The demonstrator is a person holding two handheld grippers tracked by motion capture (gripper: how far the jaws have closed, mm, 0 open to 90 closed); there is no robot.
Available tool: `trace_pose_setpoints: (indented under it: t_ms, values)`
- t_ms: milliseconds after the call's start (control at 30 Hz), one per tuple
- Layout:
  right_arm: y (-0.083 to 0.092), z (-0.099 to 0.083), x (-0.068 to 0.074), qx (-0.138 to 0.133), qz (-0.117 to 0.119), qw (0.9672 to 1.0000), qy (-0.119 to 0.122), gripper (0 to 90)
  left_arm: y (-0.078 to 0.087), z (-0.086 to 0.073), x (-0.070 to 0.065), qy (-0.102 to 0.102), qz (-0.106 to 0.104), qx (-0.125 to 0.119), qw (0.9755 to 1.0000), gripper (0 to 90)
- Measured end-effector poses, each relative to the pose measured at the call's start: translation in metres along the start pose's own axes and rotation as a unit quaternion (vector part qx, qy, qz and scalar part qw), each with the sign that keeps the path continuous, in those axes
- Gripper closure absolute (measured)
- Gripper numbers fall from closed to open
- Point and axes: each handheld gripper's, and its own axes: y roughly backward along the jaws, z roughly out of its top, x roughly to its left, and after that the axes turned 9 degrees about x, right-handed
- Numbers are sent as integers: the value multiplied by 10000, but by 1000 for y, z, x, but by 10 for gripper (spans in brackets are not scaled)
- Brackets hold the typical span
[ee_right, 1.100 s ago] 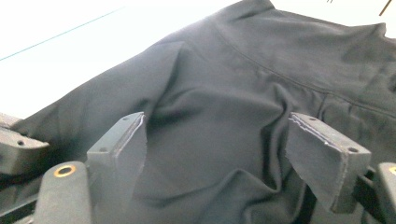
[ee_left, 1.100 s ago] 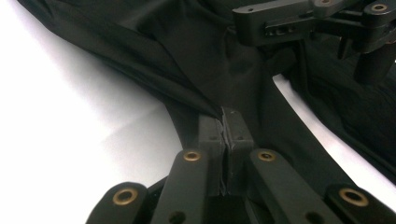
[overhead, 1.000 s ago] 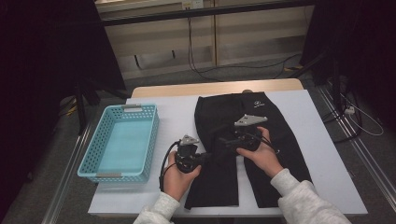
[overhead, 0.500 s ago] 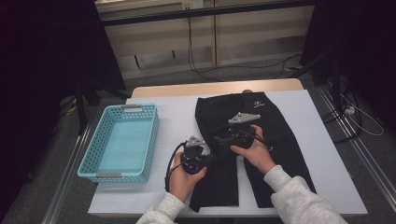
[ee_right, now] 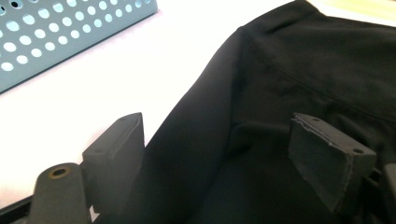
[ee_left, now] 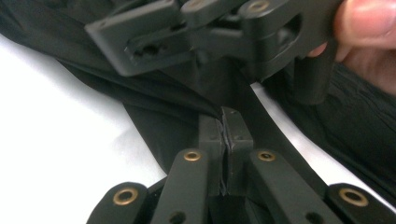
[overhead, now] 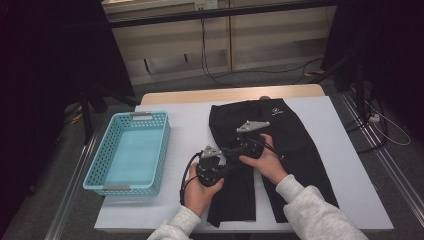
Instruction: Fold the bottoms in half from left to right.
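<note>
A: Starting at the left, the blue basket (overhead: pixel 129 152) sits on the white table (overhead: pixel 187 122), well apart from the work. Just right of it our left tongs (ee_left: pixel 226 135) are pinched fully together on the edge of the black trousers (overhead: pixel 280 150), with a thin fold of cloth between the pads.

B: Agreed. The trousers lie flat across the middle of the table, waistband at the far end, legs running toward us. Our right tongs (ee_right: pixel 233 154) hang over the same leg, jaws spread wide, one pad over the table at the hem line and the other above the fabric. Nothing is gripped there yet.

A: So we judge the step to be getting a second hold on that leg. We should lower the right tongs until the cloth edge sits well between the pads, then close.

B: And we should keep the left grip steady, so the fabric stays taut. Take a single layer edge, not a bunch, or we risk a crooked fold.
</note>
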Motion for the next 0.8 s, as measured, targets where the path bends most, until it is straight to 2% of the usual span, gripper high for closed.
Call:
trace_pose_setpoints:
  t_ms: [133, 200, 267, 300, 333, 367, 433, 500, 533, 633, 800]
  values:
    - [-7, 3, 3, 33, 117, 9999, -46, 232, 0, 0, 0, -36, -11, -22, 10000, 883]
    - [-12, 4, 8, 186, 42, 9998, 77, 276, 0, 1, 0, -44, -25, -6, 10000, 883]
    - [-16, 4, 9, 309, -69, 9994, 170, 475, 1, 2, 0, -35, -24, -38, 10000, 883]
    - [-17, 4, 7, 284, -40, 9994, 176, 527, 1, 2, 0, -3, -68, -49, 10000, 883]
    - [-17, 4, 5, 298, -44, 9994, 194, 671, 2, 2, 0, -49, -37, -69, 10000, 883]
    - [-16, 4, 2, 288, -99, 9994, 167, 764, 2, 3, 0, -34, -52, -84, 9999, 883]
    - [-10, 4, -4, 176, 32, 9998, 22, 888, 3, 3, 1, -58, -39, -106, 9999, 883]
    - [-2, 3, -10, 125, -50, 9999, 47, 896, 3, 4, 1, -81, -94, -115, 9999, 883]
    - [3, 3, -13, 70, -14, 10000, 9, 896, 2, 5, 0, -31, -117, -168, 9998, 883]
    - [20, -2, -21, -53, -111, 9999, -108, 897, 0, 7, -2, -37, -210, -212, 9995, 883]
    - [45, -21, -30, 38, -307, 9993, -232, 896, -7, 10, -10, -142, -311, -115, 9993, 883]
